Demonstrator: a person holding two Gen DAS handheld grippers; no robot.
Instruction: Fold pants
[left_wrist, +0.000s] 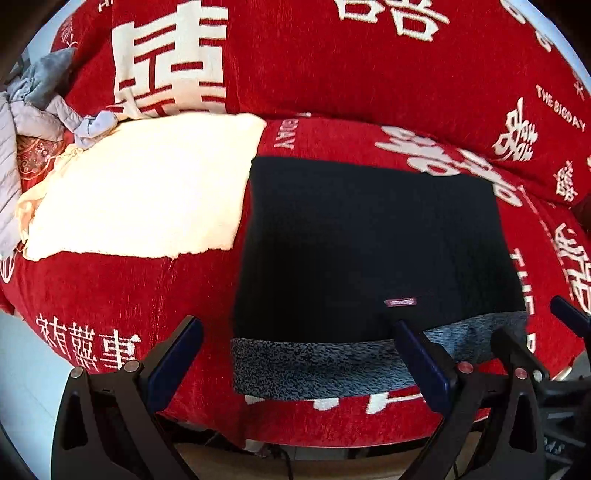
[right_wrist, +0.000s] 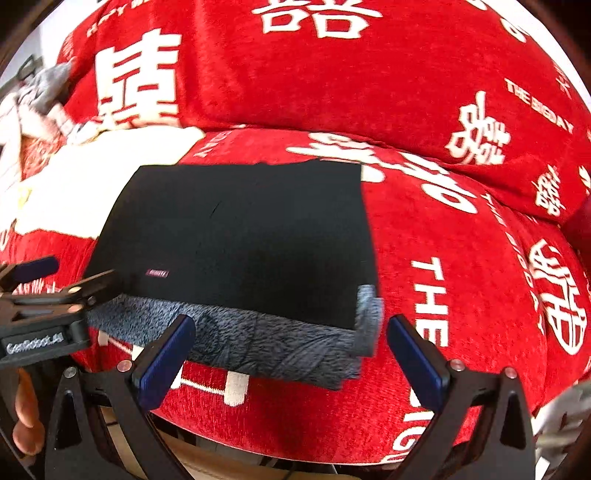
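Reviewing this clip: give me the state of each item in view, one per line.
Black pants: folded into a flat rectangle, grey fleece lining showing along the near edge.
Left tool: open, holding nothing.
Right tool: open, holding nothing.
Cream blanket: lying flat beside the pants.
Grey jacket: crumpled.

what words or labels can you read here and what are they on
"THE BIGDAY": white print on the red sofa cover, with large double-happiness characters.
"GenRobot.AI": apparently, on the left tongs body, seen from the right wrist.
Small tag on the black pants: too small to read.
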